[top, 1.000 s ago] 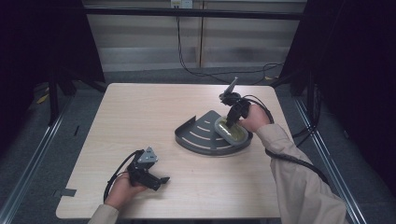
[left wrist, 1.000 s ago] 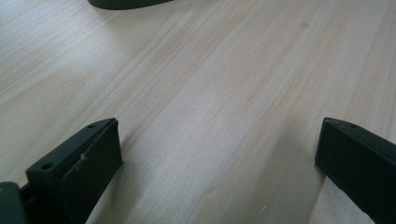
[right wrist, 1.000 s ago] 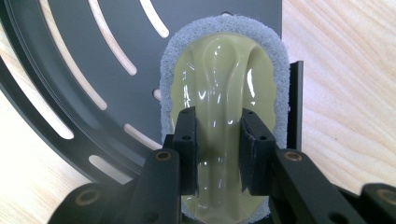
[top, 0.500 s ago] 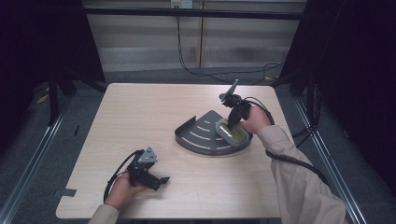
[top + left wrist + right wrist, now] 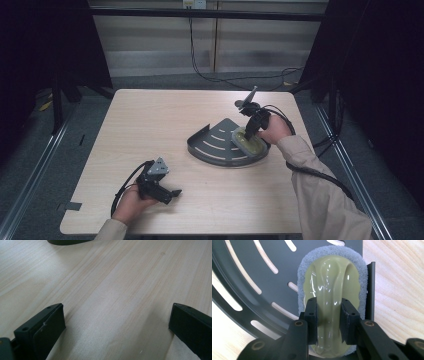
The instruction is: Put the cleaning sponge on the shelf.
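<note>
On the light wooden table a dark grey, fan-shaped metal tray with curved slots lies right of centre, and a scrubbing pad with a glossy olive-green handle on a grey abrasive base sits inside it, close to the tray's straight right wall. The right gripper, held in the person's right hand, reaches down onto the tray; in the right gripper view its two black jaws are closed on the raised middle ridge of the pad's green handle, one on each side, touching it. The pad rests flat on the tray floor, partly covering the slots. A cable trails from this gripper along the beige sleeve toward the table's right edge. The left gripper lies low near the front left of the table, well apart from the tray, held in the left hand. In the left gripper view its jaws stand wide apart over bare wood with nothing between them, and the tray's dark edge shows at the top
</note>
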Available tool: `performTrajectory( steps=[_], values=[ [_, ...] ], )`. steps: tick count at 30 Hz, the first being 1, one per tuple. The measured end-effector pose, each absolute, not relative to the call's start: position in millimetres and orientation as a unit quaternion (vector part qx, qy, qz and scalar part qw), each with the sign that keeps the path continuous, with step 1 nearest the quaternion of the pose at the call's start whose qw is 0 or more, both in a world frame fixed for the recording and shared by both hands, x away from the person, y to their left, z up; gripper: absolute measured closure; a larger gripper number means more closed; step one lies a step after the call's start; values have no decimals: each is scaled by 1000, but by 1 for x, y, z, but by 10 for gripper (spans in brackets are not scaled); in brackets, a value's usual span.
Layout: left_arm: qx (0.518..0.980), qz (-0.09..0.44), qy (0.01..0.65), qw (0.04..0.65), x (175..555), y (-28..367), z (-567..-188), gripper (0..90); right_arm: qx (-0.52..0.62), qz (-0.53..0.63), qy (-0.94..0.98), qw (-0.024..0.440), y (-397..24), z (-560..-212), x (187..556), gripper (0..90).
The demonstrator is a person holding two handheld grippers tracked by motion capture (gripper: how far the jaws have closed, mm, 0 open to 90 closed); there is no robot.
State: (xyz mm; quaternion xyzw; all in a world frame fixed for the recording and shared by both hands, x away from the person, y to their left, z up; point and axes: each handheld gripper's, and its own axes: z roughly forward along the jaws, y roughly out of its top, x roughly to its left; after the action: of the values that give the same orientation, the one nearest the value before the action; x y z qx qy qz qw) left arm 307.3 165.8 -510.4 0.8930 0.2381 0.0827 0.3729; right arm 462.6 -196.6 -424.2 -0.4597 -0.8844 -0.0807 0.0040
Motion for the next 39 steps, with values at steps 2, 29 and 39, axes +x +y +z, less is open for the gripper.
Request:
performTrajectory(
  steps=[2, 29, 39],
  values=[
    [893, 83, 238, 373, 307, 166, -510, 0, -460, -84, -884, 4, -197, -424, 462, 694],
    [893, 82, 238, 373, 307, 166, -510, 0, -467, -119, -875, -32, -194, -406, 456, 305],
    [893, 82, 237, 373, 307, 166, -510, 0, -469, -139, -871, -39, -196, -397, 454, 242]
  ],
)
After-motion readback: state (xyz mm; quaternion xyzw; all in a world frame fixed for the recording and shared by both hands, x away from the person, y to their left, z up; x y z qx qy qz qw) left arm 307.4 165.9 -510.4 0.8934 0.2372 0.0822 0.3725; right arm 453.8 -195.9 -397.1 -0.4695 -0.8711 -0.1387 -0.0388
